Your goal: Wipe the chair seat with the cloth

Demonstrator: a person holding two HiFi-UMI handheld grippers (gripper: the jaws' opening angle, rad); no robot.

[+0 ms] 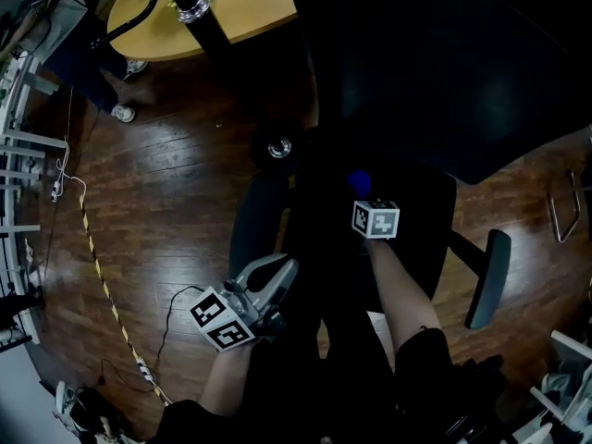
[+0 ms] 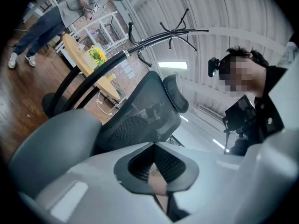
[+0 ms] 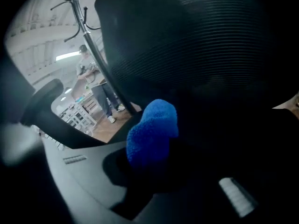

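Where the cloth sits: blue cloth [image 3: 153, 127] is pinched in the right hand-held gripper [image 1: 364, 196], over the black chair seat [image 1: 421, 225]; can't tell if it touches the seat.
Right jaws: narrow, clamped on the cloth, which bunches out ahead of them.
Left hand-held gripper [image 1: 280, 271]: jaws together, nothing between them, at 8 o'clock from the right one.
Left gripper view: aims up at the mesh backrest [image 2: 140, 111].
Worktop [image 1: 245, 7]: round, yellow, at 11 o'clock in head view, well apart from the seat.
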